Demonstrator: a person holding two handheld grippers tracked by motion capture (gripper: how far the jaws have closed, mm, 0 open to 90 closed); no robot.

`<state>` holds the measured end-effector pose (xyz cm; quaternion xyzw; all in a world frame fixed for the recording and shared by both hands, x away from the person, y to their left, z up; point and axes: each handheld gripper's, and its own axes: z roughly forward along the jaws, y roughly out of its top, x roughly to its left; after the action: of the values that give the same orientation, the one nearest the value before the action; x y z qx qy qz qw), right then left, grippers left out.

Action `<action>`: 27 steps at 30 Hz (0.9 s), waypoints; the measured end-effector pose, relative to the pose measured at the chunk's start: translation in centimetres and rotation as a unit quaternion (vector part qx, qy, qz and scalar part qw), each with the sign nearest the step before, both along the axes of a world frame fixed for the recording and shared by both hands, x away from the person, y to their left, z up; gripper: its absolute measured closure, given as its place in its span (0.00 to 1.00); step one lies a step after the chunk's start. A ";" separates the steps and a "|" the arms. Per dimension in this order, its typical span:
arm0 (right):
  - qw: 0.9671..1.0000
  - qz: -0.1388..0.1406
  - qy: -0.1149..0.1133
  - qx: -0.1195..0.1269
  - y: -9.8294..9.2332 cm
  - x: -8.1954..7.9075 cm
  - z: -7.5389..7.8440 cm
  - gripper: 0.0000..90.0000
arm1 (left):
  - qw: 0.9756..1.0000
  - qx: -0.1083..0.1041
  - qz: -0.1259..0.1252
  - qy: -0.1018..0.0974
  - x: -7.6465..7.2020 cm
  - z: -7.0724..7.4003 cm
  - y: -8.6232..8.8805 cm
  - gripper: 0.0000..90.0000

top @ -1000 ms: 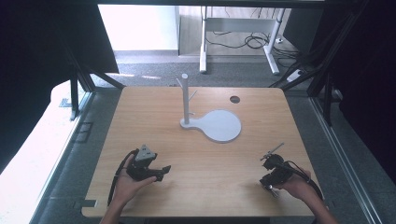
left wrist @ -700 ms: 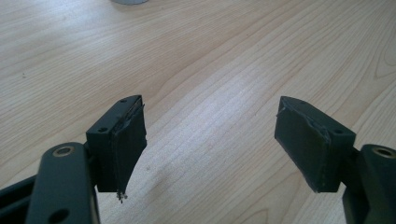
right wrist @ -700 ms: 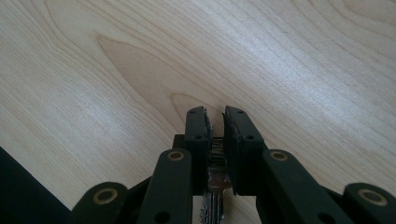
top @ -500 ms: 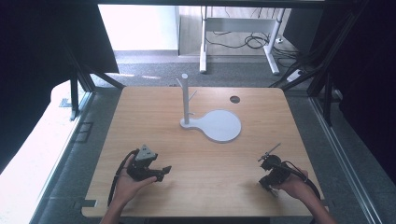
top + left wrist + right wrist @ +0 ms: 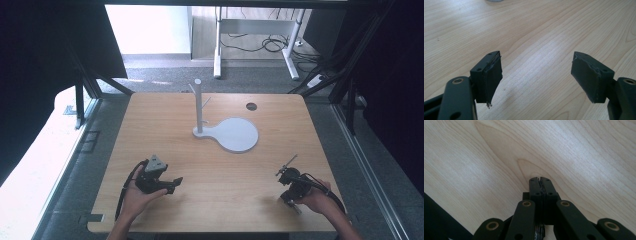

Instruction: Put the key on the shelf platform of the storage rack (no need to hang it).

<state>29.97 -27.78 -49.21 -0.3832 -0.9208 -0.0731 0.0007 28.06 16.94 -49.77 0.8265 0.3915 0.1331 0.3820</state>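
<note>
A white branched stand [image 5: 199, 107] on its round base plate [image 5: 235, 134] sits mid-table [image 5: 210, 200], well apart from both your hands. Your left gripper [image 5: 536, 75] hangs wide open over bare wood; your right gripper [image 5: 540, 180] has its jaws pressed together, empty.
</note>
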 end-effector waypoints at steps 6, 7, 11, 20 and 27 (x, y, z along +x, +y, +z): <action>1.000 -0.006 -0.004 0.003 -0.8 0.0 1.3 0.99 | 1.000 -0.001 0.000 0.000 0.0 0.0 0.0 0.28; 1.000 -0.008 -0.005 0.004 -0.8 0.0 1.4 0.99 | 1.000 -0.002 0.001 0.000 0.0 0.0 0.0 0.28; 1.000 -0.011 -0.015 0.008 -1.1 0.0 2.5 0.99 | 1.000 -0.003 0.003 -0.001 0.0 0.0 0.0 0.28; 0.999 -0.018 -0.036 0.017 -1.7 -0.1 4.6 0.99 | 1.000 -0.004 0.003 -0.001 0.0 0.1 0.0 0.28; 0.998 -0.023 -0.044 0.029 -1.9 0.1 5.5 0.99 | 1.000 -0.003 0.003 -0.001 0.0 0.1 0.1 0.28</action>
<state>30.05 -29.68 -43.72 -0.4002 -0.9084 -0.1169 -0.0302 28.03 17.06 -49.67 0.8239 0.3942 0.1338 0.3846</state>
